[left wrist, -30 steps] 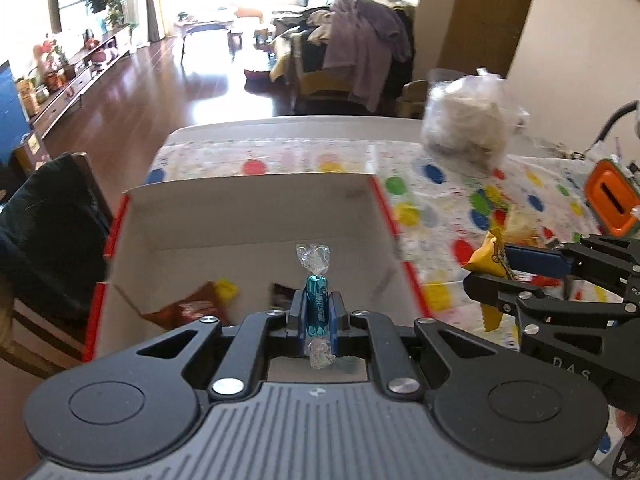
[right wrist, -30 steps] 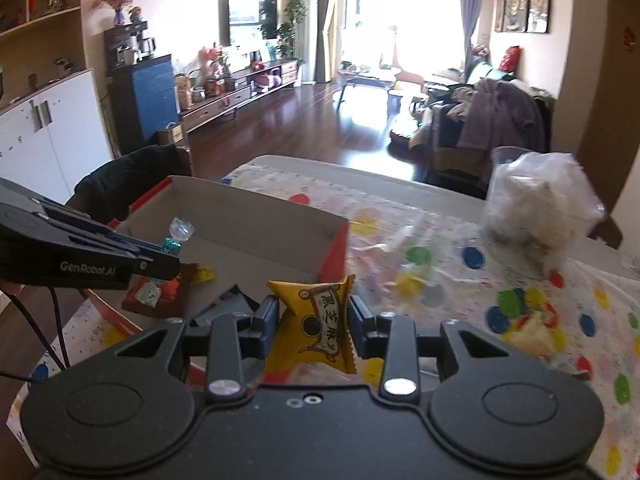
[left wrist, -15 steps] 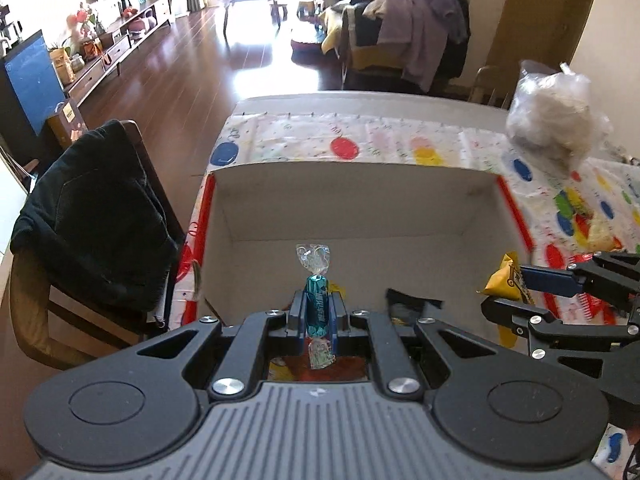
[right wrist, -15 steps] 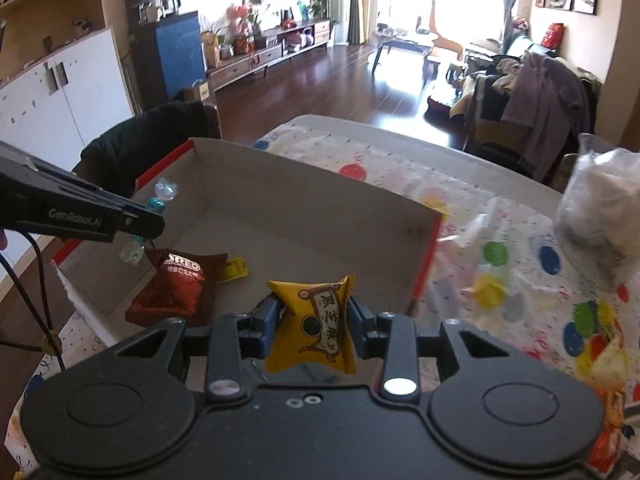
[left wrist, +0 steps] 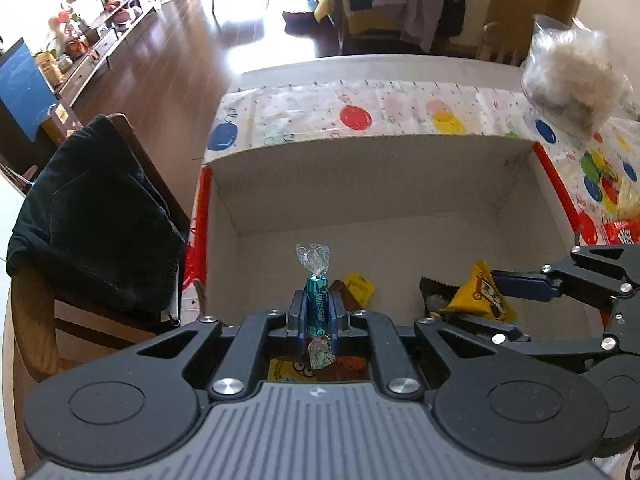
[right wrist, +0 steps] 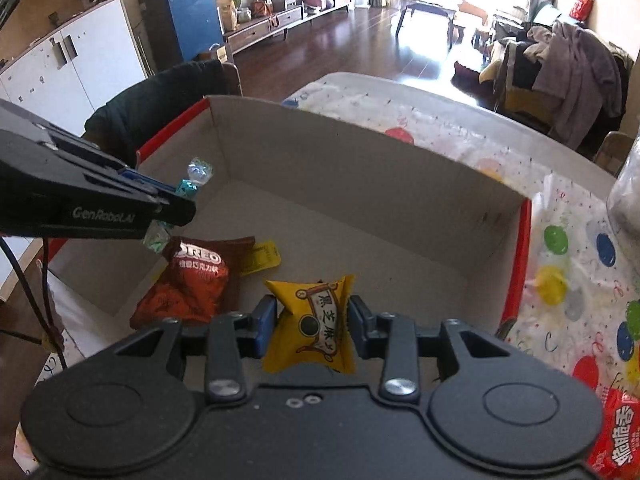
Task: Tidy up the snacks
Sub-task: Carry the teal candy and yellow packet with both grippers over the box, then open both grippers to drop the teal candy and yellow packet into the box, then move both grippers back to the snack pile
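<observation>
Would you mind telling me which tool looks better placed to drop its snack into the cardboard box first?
Probably the left tool: its teal candy hangs over bare box floor. The right tool holds its yellow packet inside the cardboard box too, but nearer the front, above a black packet.

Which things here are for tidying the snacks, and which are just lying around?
For the job:
- left claw, shut on teal candy
- right claw, shut on yellow snack packet
- cardboard box
- Oreo packet in the box

Just lying around:
- black jacket on chair
- clear bag
- spotty tablecloth
</observation>
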Available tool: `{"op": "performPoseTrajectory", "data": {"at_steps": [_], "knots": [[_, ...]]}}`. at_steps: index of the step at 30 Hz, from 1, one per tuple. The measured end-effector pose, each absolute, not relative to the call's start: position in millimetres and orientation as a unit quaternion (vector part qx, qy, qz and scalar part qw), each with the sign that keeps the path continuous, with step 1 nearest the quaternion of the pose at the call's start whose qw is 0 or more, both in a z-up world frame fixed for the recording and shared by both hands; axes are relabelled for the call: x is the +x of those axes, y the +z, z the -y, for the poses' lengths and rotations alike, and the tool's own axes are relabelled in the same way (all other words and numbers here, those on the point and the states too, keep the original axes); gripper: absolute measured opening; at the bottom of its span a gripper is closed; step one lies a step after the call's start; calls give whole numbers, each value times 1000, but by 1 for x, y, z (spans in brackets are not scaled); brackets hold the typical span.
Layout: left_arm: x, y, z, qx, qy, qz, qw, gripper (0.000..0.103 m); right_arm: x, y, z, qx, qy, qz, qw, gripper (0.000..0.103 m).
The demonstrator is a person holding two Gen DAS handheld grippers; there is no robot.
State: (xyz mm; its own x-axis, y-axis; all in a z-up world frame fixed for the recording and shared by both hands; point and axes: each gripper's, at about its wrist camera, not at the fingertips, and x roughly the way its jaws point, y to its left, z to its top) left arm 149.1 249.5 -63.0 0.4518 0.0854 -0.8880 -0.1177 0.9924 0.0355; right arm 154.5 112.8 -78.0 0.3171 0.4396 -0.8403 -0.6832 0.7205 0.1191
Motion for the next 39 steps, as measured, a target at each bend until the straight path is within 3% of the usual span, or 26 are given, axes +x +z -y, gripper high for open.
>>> {"op": "performPoseTrajectory", "data": {"at_steps": [4,7,10,11,14,24,31,32,34,39], "knots": [[149,-64,-248,-10,63,-524,850,11,155,-81,-110,-120,351,-479,796,38],[148,-62,-245,-3,60,-520,852,11,154,-80,-105,-107,353,-485,793,44],[146,-61,-243,-3,60,-520,852,11,153,-78,-102,-99,356,-482,794,61],[146,-61,-243,-4,59,-520,852,11,151,-76,-100,-97,356,-479,797,70],[144,-61,-241,-9,59,-521,851,12,147,-71,-99,-100,358,-468,802,81],[124,-47,-234,-26,46,-503,863,29,137,-46,-74,-79,356,-445,818,86],[108,-28,-217,-33,29,-477,878,32,131,-27,-47,-57,350,-429,831,91],[106,-25,-214,-34,26,-472,881,34,129,-23,-42,-53,350,-425,833,93],[101,-18,-207,-36,22,-457,888,53,126,-17,-31,-45,351,-420,836,93],[92,-2,-182,-33,-3,-429,903,62,117,-6,-1,-24,346,-412,842,96]]}}
